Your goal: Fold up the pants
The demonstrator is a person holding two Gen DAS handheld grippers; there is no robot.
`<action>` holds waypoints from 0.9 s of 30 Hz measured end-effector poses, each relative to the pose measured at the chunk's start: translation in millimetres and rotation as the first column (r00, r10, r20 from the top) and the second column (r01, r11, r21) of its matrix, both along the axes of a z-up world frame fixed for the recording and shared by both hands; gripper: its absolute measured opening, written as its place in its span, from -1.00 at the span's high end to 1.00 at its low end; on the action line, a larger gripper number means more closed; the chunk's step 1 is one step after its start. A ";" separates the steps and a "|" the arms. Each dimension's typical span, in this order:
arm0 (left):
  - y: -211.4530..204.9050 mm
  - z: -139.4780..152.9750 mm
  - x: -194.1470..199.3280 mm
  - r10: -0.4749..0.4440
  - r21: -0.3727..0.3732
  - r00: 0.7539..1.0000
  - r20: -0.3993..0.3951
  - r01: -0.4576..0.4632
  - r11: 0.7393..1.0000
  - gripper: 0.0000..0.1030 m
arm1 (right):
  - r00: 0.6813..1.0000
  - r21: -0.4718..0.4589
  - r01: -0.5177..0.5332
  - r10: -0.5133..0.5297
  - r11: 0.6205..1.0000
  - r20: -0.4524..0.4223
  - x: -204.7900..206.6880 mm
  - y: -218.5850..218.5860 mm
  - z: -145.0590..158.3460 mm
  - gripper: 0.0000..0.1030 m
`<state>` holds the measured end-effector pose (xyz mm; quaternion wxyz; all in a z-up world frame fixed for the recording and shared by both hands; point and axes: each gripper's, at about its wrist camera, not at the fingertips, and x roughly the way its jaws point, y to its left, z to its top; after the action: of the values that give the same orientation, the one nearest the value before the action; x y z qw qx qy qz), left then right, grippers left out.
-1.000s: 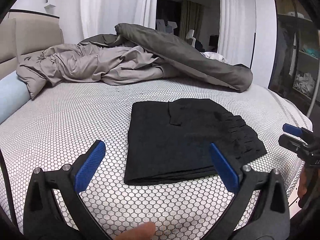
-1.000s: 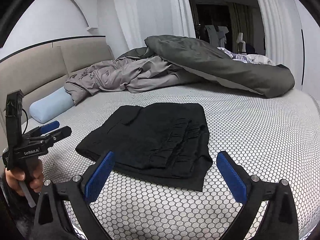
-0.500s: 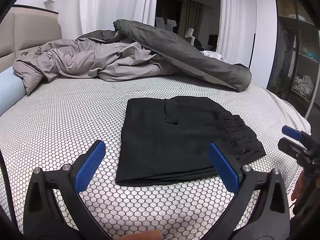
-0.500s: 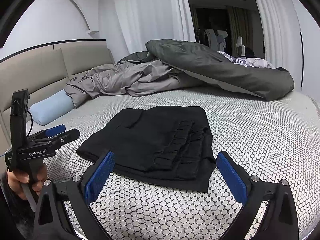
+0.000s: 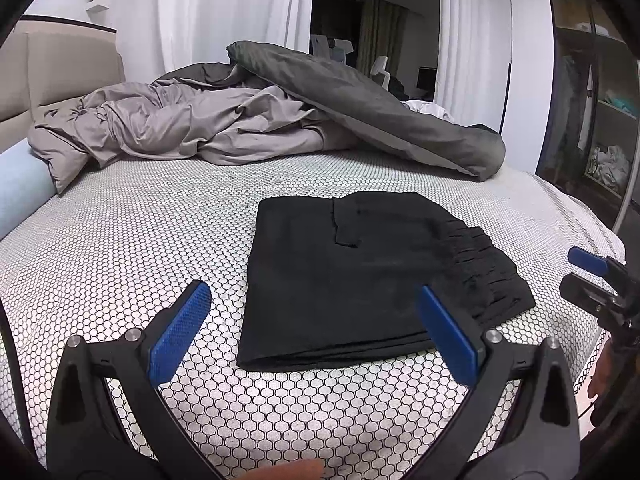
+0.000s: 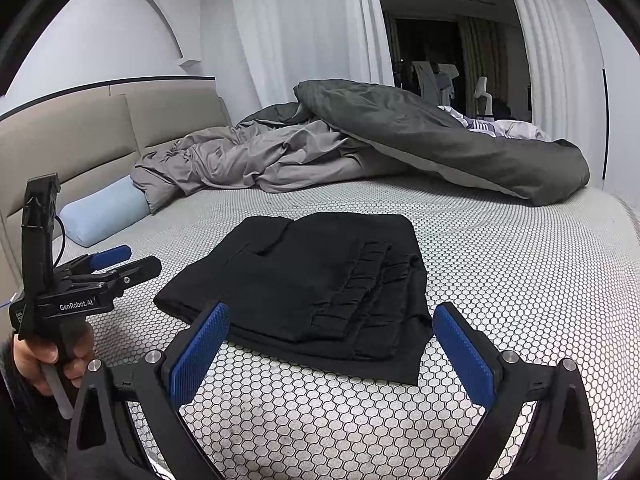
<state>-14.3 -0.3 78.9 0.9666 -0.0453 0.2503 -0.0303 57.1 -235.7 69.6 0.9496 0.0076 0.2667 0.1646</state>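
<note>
Black pants lie folded into a flat rectangle on the honeycomb-patterned bed, the gathered waistband toward the right edge. In the right wrist view the same pants show the waistband nearest me. My left gripper hovers open over the pants' near edge, nothing between its blue pads. My right gripper is open too, just short of the waistband corner, holding nothing. Each gripper shows in the other's view: the right gripper at the far right, the left gripper held by a hand at the left.
A crumpled grey duvet and a dark blanket lie across the far side of the bed. A light blue bolster rests by the beige headboard. A wardrobe stands to the right.
Both grippers have drawn back slightly from the pants and stayed open. The folded pants have not moved.
</note>
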 end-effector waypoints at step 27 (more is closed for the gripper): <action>12.0 -0.2 -1.8 -0.024 0.022 1.000 0.005 0.023 0.999 -0.98 | 0.999 0.005 0.044 -0.044 0.999 0.001 5.1 -8.1 0.3 -1.00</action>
<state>-16.1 11.7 78.6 0.9673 -0.0318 0.2485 -0.0390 62.2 -243.8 69.9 0.9532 0.0156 0.2653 0.1442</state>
